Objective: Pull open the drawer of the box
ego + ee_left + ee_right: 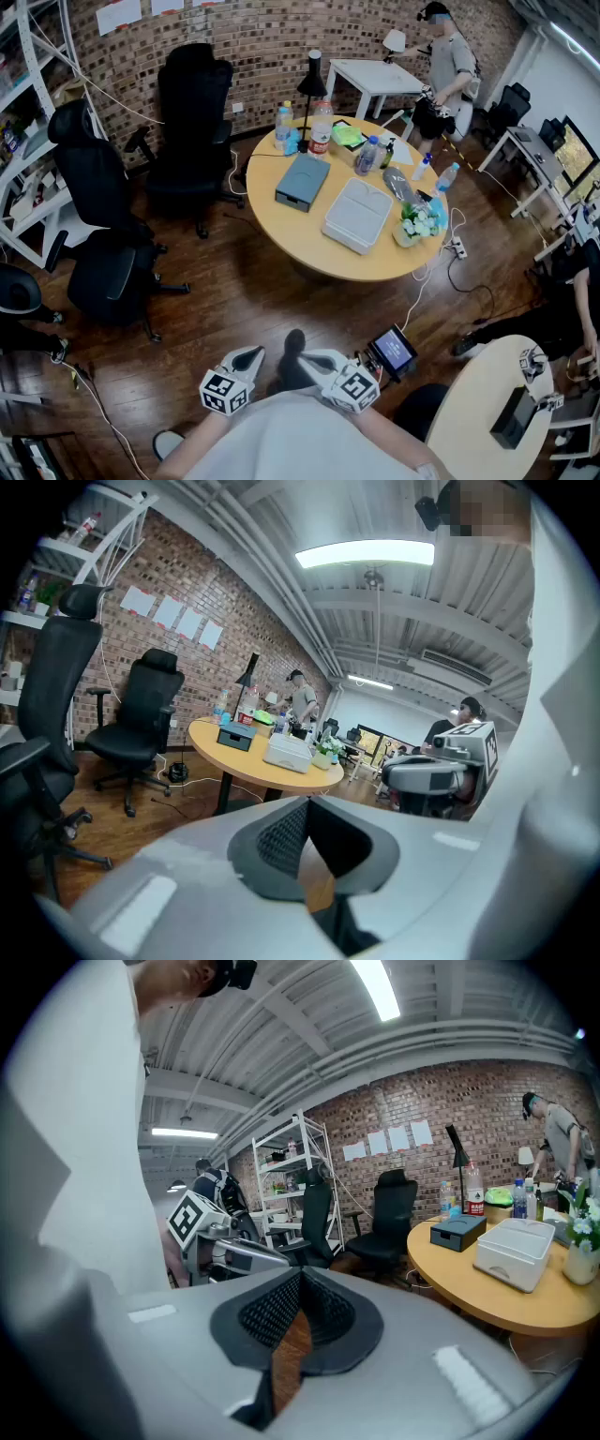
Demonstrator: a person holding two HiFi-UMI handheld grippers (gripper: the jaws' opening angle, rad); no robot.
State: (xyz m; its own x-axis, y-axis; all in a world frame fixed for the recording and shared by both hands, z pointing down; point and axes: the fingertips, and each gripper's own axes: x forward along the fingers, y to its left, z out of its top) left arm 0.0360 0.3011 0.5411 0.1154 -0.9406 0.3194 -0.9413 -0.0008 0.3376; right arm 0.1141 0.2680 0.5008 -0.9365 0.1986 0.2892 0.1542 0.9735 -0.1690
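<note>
**head view.** shows the left claw [247,356] and the right claw [315,360] held low and close to the body over the wooden floor [234,291], both well apart from the round table [281,234]. places the box [302,181], blue-grey, on the far left part of the table, near a larger pale case [358,214] and a cluster of bottles [321,127]. points to the approach step: no contact with the box yet. calls next for a walk to the table, one claw opened, a hold on the drawer front and a straight pull, probably with the other claw steadying the box. leaves the drawer front unseen from above.

**left gripper view.** shows the left claw [307,808] closed, pads together, nothing between them. sets the box [236,736] small and distant on the table, too small to make out any handle.

**right gripper view.** shows the right claw [298,1286] closed at the tips and empty, with only a sliver of floor visible behind the pads. gives the box [458,1229] a dark recess on its front, apparently the pull of the drawer [444,1237]. reads as shut, though hard to confirm at this range. cuts off the right side of the table.
</note>
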